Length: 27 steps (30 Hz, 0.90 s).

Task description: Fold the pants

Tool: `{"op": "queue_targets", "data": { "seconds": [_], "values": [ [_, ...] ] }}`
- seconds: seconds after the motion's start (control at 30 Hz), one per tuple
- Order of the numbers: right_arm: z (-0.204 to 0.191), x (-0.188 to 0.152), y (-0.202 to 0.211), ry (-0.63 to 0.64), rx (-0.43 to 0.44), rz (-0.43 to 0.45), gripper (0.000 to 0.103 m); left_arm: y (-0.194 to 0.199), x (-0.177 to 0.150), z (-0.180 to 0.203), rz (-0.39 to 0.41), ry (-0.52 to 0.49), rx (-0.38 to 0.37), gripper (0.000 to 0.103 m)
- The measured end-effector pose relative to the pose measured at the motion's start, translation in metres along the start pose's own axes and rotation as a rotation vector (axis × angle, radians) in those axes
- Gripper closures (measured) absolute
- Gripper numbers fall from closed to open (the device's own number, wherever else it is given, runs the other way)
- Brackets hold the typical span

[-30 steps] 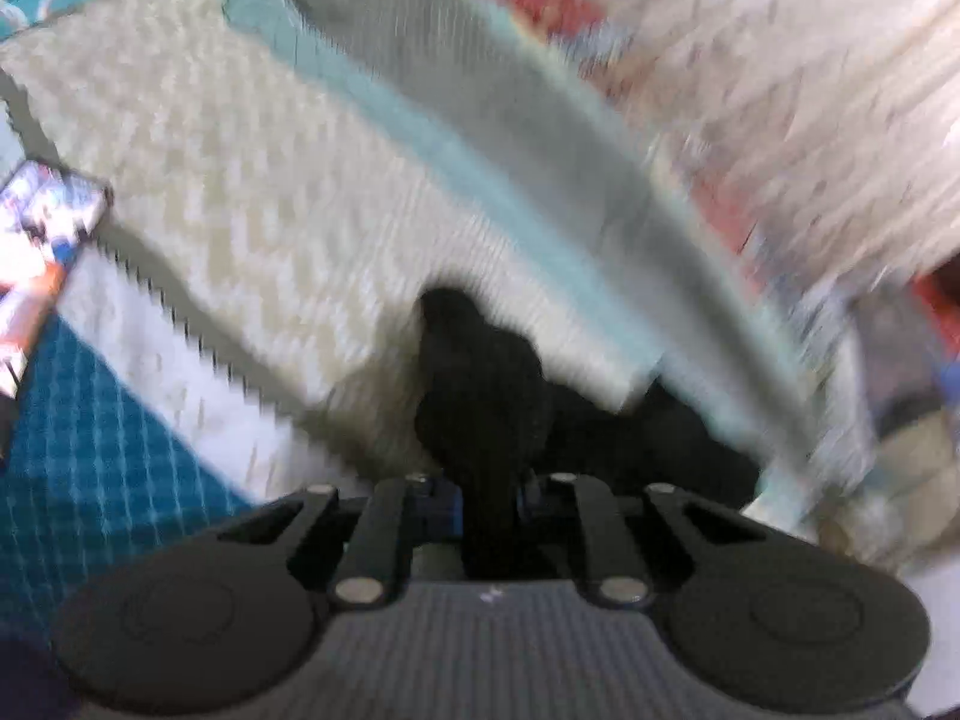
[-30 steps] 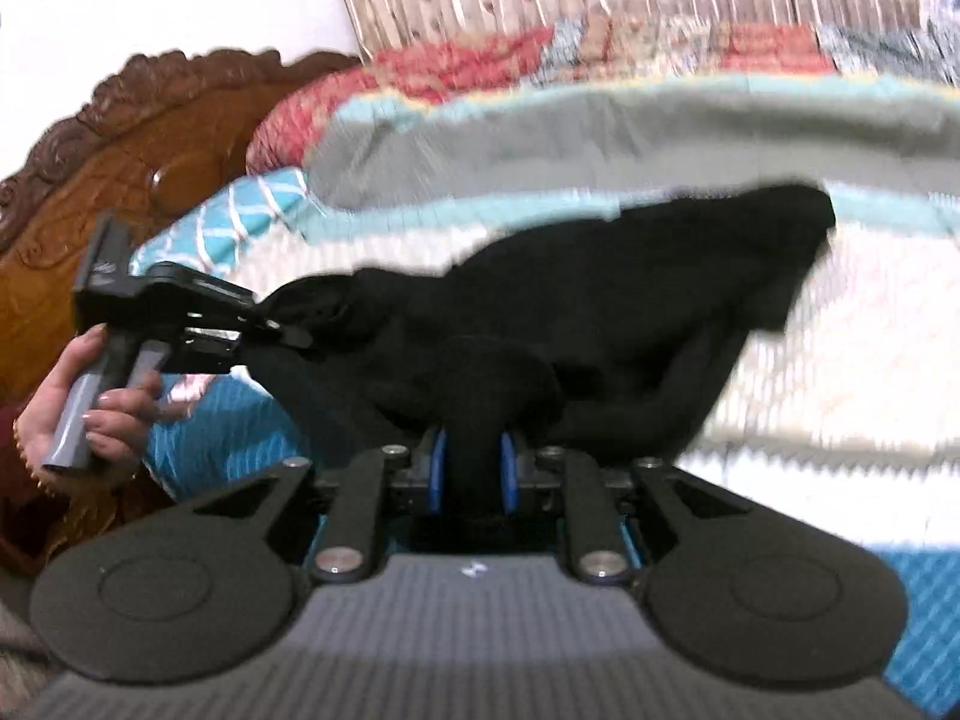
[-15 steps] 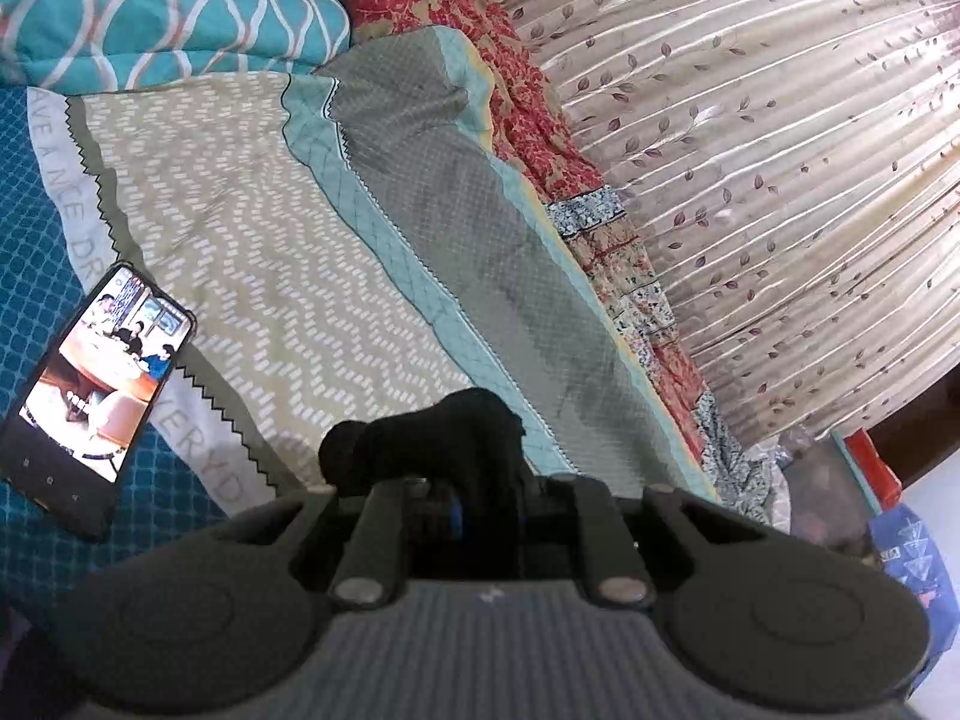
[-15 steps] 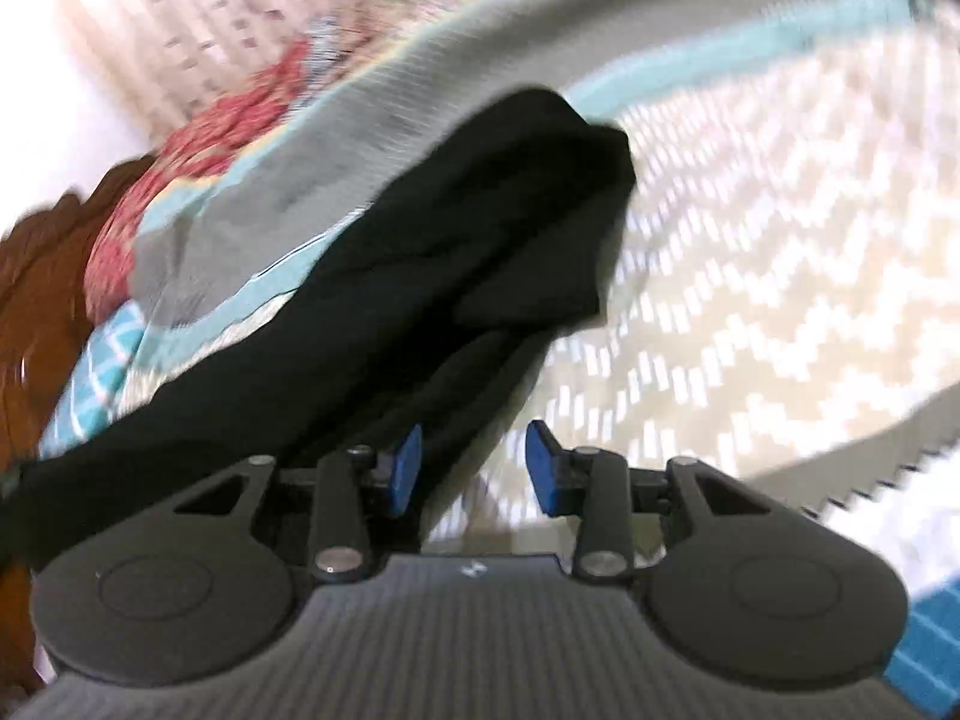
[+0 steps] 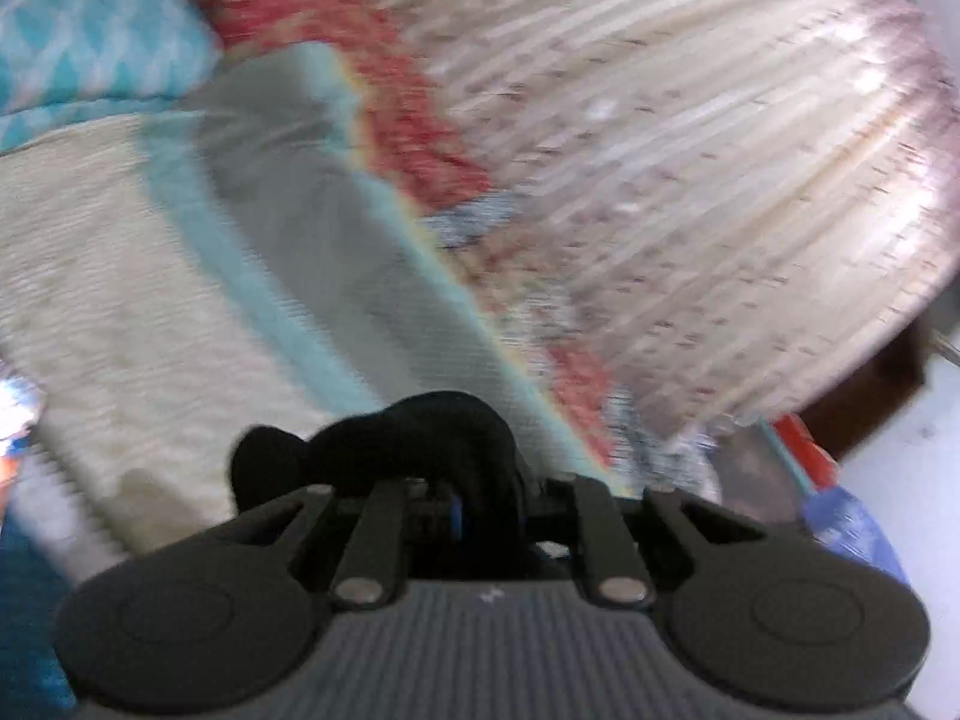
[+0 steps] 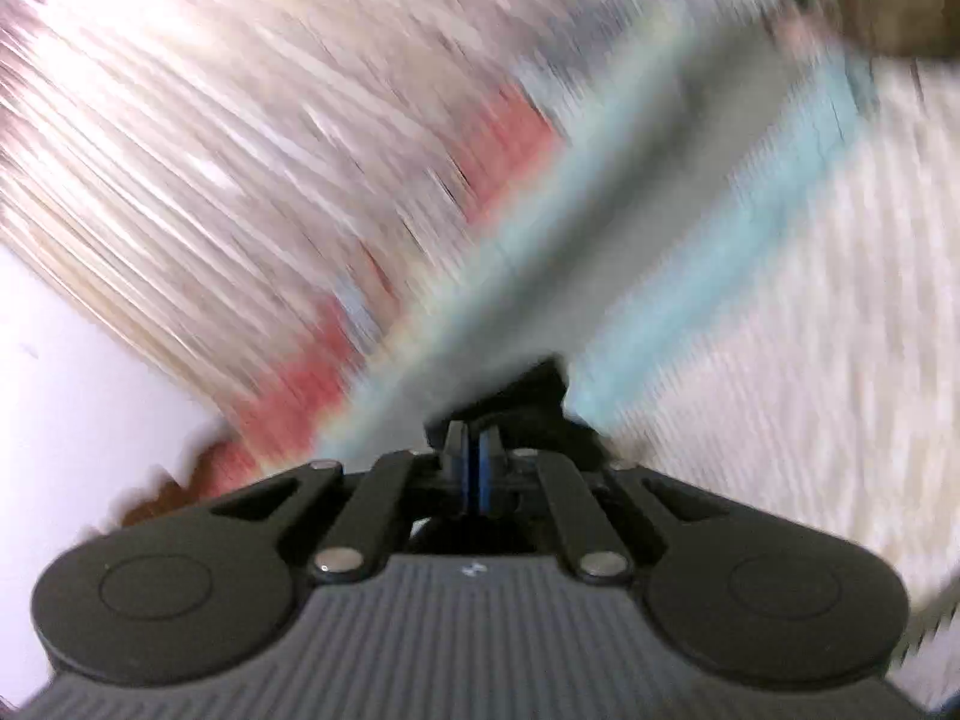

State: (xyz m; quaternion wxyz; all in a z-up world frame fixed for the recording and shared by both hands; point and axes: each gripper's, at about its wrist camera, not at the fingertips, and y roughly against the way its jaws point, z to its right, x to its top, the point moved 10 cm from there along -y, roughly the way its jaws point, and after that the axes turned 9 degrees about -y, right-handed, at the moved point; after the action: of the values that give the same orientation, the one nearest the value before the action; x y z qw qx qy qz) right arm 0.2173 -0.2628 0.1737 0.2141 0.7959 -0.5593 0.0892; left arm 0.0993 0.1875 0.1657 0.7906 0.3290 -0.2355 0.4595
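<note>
The black pants show as a bunched fold in the left wrist view, pinched in my left gripper, which is shut on the cloth above the bed. In the right wrist view my right gripper has its blue pads pressed together, with a small piece of the black pants bunched just past the tips. Both views are blurred by motion. Most of the pants are hidden below the gripper bodies.
The bed has a cream zigzag cover with teal and grey bands, a teal pillow and a red patterned pillow at its head. A striped curtain hangs behind. A phone lies at the left edge.
My right gripper was open half a second ago and is now shut at a pants edge, swinging fast. My left gripper keeps its hold and has moved, blurring the view.
</note>
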Motion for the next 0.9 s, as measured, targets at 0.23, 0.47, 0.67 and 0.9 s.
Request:
{"op": "queue_targets", "data": {
  "seconds": [0.23,0.47,0.67,0.9],
  "values": [
    [-0.012,0.015,0.108,0.131,0.042,0.162,0.097,-0.014,-0.033,0.030,-0.014,-0.058,-0.064,0.089],
    [0.137,-0.088,0.137,0.011,-0.275,-0.026,0.097,-0.014,-0.141,-0.060,-0.277,0.069,0.141,0.089],
    [0.228,-0.152,0.153,-0.295,-0.440,-0.162,0.097,-0.002,-0.191,-0.108,-0.395,0.147,0.256,0.084],
    [0.216,-0.126,0.177,-0.268,-0.397,-0.069,0.072,-0.007,-0.183,-0.119,-0.382,0.164,0.285,0.033]
  ]
}}
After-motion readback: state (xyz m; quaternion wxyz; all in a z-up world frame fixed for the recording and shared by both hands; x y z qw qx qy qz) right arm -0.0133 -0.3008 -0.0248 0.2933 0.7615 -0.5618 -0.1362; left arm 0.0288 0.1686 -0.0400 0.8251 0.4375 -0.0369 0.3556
